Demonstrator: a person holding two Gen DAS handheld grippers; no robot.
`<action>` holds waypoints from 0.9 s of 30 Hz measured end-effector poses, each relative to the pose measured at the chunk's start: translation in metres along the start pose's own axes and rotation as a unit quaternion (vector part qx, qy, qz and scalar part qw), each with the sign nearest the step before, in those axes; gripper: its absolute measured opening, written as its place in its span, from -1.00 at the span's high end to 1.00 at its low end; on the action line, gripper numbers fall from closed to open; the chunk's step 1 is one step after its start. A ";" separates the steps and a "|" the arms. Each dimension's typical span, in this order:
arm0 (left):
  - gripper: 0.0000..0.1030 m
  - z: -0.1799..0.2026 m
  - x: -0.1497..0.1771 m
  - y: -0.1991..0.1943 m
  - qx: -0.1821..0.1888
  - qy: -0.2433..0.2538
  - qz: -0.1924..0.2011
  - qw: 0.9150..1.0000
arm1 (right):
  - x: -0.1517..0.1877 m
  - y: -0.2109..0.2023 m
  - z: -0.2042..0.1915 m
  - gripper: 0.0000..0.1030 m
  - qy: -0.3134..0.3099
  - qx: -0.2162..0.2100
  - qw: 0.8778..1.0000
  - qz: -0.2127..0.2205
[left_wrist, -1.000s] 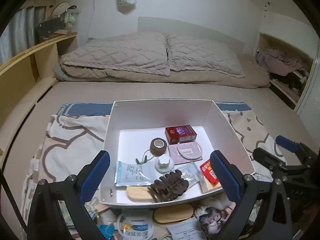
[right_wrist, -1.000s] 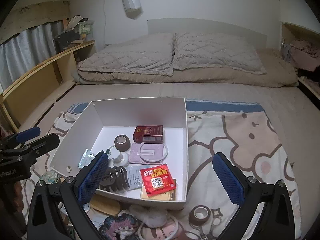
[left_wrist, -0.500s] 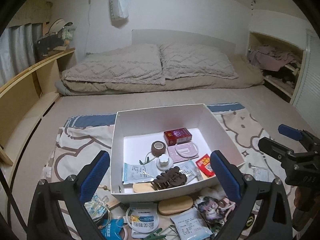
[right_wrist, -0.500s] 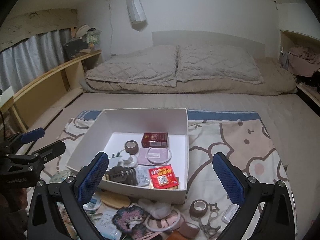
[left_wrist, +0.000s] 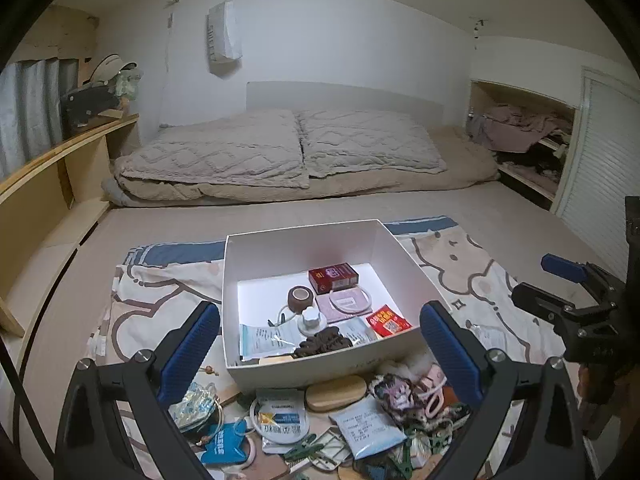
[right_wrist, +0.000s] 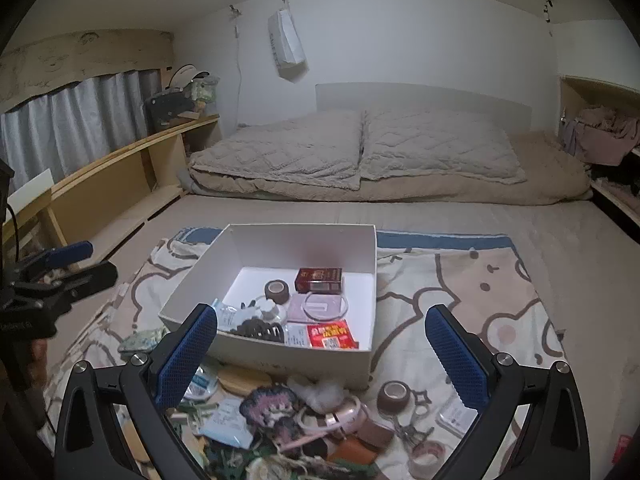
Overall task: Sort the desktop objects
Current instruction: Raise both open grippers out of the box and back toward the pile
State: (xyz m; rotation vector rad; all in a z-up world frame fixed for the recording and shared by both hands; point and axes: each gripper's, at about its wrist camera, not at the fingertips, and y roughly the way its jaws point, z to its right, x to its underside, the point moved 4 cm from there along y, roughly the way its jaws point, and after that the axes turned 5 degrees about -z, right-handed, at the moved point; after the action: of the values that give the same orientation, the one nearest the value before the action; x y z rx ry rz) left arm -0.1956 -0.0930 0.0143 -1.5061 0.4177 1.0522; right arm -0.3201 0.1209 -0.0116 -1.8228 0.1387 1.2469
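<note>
- The left gripper (left_wrist: 320, 350) is held with its blue-padded fingers (left_wrist: 188, 350) spread wide apart; nothing is gripped between them.
- The right gripper (right_wrist: 321, 354) is likewise spread wide and empty — its fingers (right_wrist: 456, 360) hang above the clutter at the near edge of the blanket.
- Each gripper is seen side-on in the other's view, at the picture's edge and well apart from the box.
- A white box (left_wrist: 404, 258) is set on a cartoon-print blanket (right_wrist: 460, 276), between the two grippers and just beyond their fingertips.
- Inside the box are noted: a red carton (left_wrist: 333, 277) towards the back, a brown tape roll (left_wrist: 300, 298) to its left, a pink packet (left_wrist: 344, 304) with a ring lying on it, a white cap (left_wrist: 311, 319), a red sachet (left_wrist: 388, 321), a dark hair claw (left_wrist: 324, 342) and a pale blue pouch (left_wrist: 266, 337) near the front wall.
- A pile of unsorted items (left_wrist: 320, 428) lies on the blanket against the box's near wall — a wooden brush (left_wrist: 336, 392), paper pouches, clips and cords are made out.
- A second tape roll (right_wrist: 394, 394) and scissors (right_wrist: 412, 426) lie to the right of the pile.
- The blanket is spread on a bed (right_wrist: 440, 212), with two quilted pillows (right_wrist: 360, 146) at the far end.
</note>
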 end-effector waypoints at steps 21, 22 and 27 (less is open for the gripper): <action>-0.96 -0.097 0.043 -0.006 -0.043 -0.068 -0.002 0.997 | 0.057 -0.002 0.040 -1.00 0.045 0.037 0.998 -0.019; -0.96 -0.102 0.044 -0.003 -0.048 -0.072 -0.007 0.996 | 0.061 0.001 0.042 -1.00 0.049 0.043 0.998 -0.023; -0.96 -0.122 0.056 0.013 -0.074 -0.084 -0.028 0.993 | 0.082 0.009 0.061 -1.00 0.078 0.056 0.994 -0.044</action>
State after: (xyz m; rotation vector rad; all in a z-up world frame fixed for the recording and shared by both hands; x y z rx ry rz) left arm -0.1310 -0.1921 -0.0502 -1.5361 0.1829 1.1758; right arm -0.3274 0.1894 -0.0871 -1.8082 0.2089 1.0147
